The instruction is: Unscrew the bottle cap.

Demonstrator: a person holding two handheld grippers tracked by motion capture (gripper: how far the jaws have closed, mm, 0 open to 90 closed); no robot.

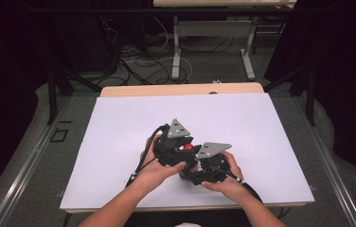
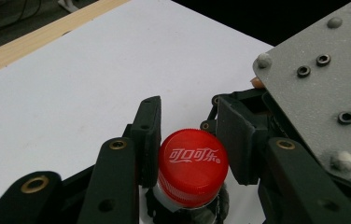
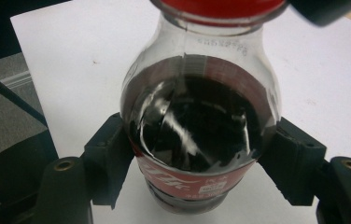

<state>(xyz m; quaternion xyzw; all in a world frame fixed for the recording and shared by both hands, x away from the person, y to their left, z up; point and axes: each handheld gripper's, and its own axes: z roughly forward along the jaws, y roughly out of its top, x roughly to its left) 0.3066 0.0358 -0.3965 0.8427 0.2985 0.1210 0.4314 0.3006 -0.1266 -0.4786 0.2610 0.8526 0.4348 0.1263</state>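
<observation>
The small cola bottle (image 3: 197, 121), dark inside, has its red cap (image 2: 192, 165) clamped in the left claw (image 2: 190, 140), its body in the right claw (image 3: 197, 158). It stands on a white-covered bench (image 1: 119, 123); cables litter the floor (image 1: 138, 66) behind.

A red cap (image 2: 192, 163) printed with white lettering tops a clear bottle (image 3: 199, 126) of near-black cola, its red label carrying white script. Black jaws with brass-coloured rivets belong to the left gripper (image 2: 193, 140) and right gripper (image 3: 199, 172), each carrying a speckled grey plate (image 1: 212, 149). Beneath lies a white sheet (image 1: 119, 142) over a pale wood table (image 1: 133, 90), beside grey floor.
</observation>
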